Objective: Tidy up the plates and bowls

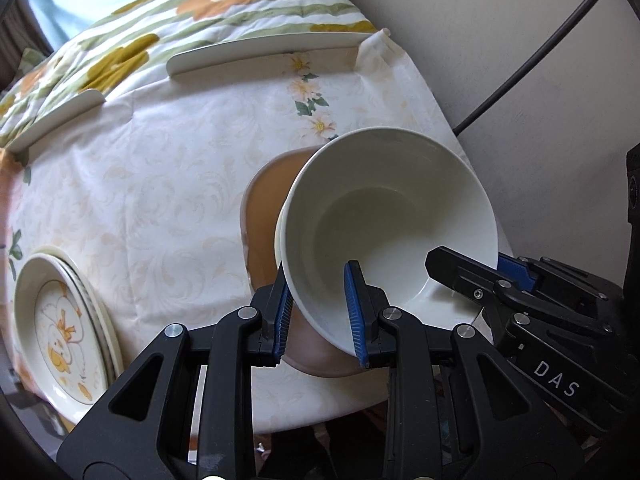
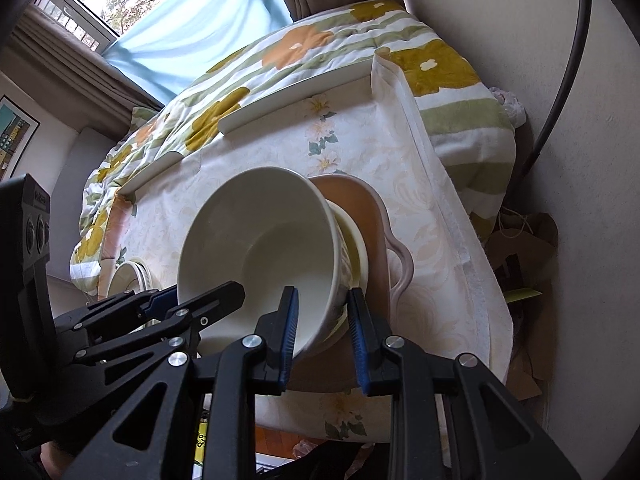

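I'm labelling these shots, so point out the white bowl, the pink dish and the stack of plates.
white bowl [image 1: 384,216]: left wrist view, on its inner wall.
pink dish [image 2: 400,264]: right wrist view, on its handle at the rim.
plates [image 1: 60,320]: left wrist view, on the top plate's painted face.

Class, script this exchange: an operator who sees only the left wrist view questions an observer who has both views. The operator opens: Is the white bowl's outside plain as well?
Observer: No. The right wrist view shows a floral pattern on the outer wall of the white bowl.
Operator: What is that extra rim behind it?
Observer: A second bowl, yellowish inside, sits right under it.
Operator: Does the pink dish have a handle?
Observer: Yes, the pink dish has a looped handle on its right edge.
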`<action>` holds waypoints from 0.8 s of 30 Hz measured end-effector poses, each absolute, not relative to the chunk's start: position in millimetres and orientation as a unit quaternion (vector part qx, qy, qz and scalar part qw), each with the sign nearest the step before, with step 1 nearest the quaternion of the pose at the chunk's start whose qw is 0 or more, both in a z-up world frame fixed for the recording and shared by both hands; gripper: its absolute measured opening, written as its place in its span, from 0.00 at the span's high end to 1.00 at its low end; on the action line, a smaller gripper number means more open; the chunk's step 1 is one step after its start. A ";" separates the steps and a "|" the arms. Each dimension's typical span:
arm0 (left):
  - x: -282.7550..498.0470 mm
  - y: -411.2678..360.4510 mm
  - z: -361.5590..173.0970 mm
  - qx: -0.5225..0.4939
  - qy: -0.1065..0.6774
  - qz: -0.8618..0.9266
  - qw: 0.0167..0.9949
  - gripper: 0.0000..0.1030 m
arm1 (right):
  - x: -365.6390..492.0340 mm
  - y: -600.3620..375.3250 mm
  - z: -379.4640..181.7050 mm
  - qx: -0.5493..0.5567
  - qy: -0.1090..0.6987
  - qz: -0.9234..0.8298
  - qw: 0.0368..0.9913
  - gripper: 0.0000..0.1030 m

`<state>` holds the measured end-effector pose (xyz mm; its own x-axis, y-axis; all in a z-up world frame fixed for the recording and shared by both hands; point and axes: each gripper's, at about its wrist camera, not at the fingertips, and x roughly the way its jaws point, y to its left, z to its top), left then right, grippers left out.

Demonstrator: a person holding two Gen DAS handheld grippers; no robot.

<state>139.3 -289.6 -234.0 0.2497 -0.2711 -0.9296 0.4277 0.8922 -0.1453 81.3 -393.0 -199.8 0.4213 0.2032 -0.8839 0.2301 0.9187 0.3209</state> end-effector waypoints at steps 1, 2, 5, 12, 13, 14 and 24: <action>139.8 -290.5 -235.4 0.074 0.571 -0.220 0.788 0.78 | 81.6 -392.5 -201.4 0.199 0.539 -0.008 0.818 0.78; 140.3 -290.8 -236.2 0.079 0.569 -0.219 0.789 0.78 | 81.6 -391.6 -202.6 0.198 0.539 -0.008 0.819 0.78; 140.9 -293.1 -238.1 0.091 0.567 -0.216 0.790 0.78 | 82.0 -389.7 -203.4 0.188 0.539 -0.010 0.821 0.78; 143.7 -294.8 -238.2 0.105 0.561 -0.213 0.793 0.78 | 83.9 -388.0 -203.5 0.161 0.545 -0.014 0.823 0.78; 143.9 -294.4 -238.1 0.104 0.561 -0.213 0.793 0.78 | 83.8 -387.5 -203.4 0.157 0.544 -0.014 0.824 0.78; 143.5 -294.7 -238.0 0.104 0.561 -0.213 0.793 0.78 | 83.7 -386.9 -203.4 0.153 0.544 -0.014 0.825 0.78; 145.0 -292.5 -238.1 0.095 0.561 -0.212 0.795 0.78 | 84.3 -386.2 -203.4 0.148 0.540 -0.010 0.828 0.78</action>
